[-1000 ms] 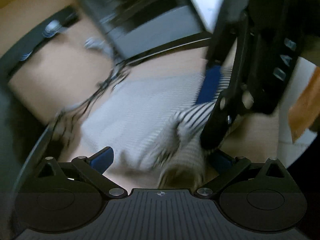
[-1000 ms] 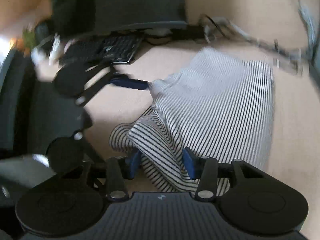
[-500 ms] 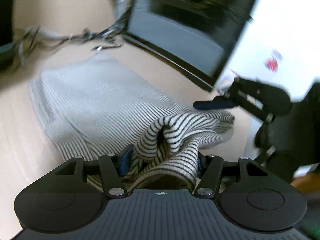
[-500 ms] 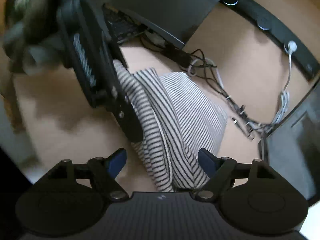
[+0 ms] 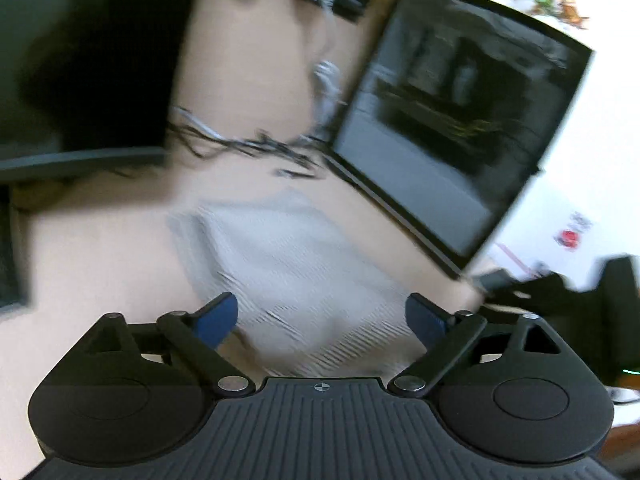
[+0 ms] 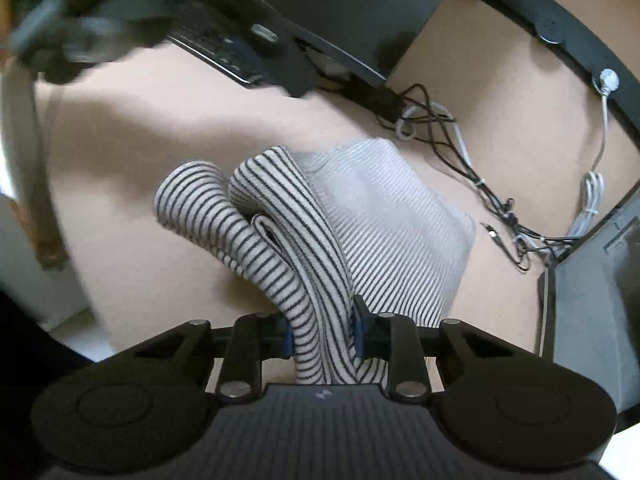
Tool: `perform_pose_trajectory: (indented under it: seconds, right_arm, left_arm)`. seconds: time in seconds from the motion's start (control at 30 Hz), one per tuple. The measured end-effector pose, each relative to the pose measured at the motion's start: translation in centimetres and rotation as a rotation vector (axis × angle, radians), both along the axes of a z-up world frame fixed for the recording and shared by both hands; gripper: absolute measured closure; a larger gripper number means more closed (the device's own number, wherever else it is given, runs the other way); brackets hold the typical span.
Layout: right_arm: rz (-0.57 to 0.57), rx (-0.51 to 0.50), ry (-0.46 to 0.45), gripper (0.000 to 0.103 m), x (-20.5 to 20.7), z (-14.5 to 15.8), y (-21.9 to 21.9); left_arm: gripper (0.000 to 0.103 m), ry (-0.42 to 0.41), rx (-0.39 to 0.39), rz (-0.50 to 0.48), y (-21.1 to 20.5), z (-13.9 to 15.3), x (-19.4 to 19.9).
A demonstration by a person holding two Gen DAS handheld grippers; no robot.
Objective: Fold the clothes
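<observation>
A black-and-white striped garment (image 6: 384, 224) lies partly folded on the tan desk (image 6: 160, 128). My right gripper (image 6: 322, 330) is shut on a bunched fold of the striped garment and lifts it above the flat part. In the left wrist view the garment (image 5: 288, 256) is blurred and lies flat ahead. My left gripper (image 5: 320, 316) is open and empty just above its near edge. Part of the left gripper shows blurred at the top left of the right wrist view (image 6: 64, 40).
A dark monitor (image 5: 460, 120) leans at the right of the garment. A tangle of cables (image 6: 460, 152) lies behind it. A keyboard (image 6: 216, 48) and a monitor base (image 6: 344, 8) stand at the back. A curved black bar (image 6: 560, 36) runs along the desk's far edge.
My left gripper has let go of the striped fold and opened wide. My right gripper has closed on the garment's fold and lifted it.
</observation>
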State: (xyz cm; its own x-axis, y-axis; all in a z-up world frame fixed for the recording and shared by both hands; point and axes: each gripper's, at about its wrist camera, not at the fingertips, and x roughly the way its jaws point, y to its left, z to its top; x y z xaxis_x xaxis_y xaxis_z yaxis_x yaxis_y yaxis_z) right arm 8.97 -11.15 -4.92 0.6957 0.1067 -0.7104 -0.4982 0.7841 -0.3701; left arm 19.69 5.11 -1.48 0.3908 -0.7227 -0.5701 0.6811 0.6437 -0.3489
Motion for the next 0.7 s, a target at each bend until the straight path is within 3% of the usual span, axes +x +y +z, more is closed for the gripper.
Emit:
perform_pose_trajectory:
  seconds: [0.2, 0.27, 0.37, 0.5, 0.7]
  right_arm:
    - [0.113, 0.018, -0.002, 0.079, -3.1, 7.3, -0.1]
    - [0.152, -0.01, -0.005, 0.079, -3.1, 9.7, -0.3]
    - [0.201, -0.028, 0.015, 0.079, -1.5, 12.0, -0.5]
    - [0.278, -0.034, 0.041, 0.079, 2.6, 10.5, -0.1]
    - [0.322, -0.026, 0.13, 0.078, 11.3, 3.5, -0.5]
  left_arm:
    - [0.029, 0.01, 0.048, -0.039, -2.0, -2.2, 2.9]
    - [0.036, 0.047, 0.054, -0.076, -2.9, -3.5, 3.0]
    - [0.037, 0.088, 0.054, -0.084, -2.8, -4.6, 3.1]
    - [0.042, 0.127, 0.045, -0.049, -1.4, -5.1, 3.1]
    - [0.043, 0.185, 0.033, 0.005, 0.6, -5.9, 3.1]
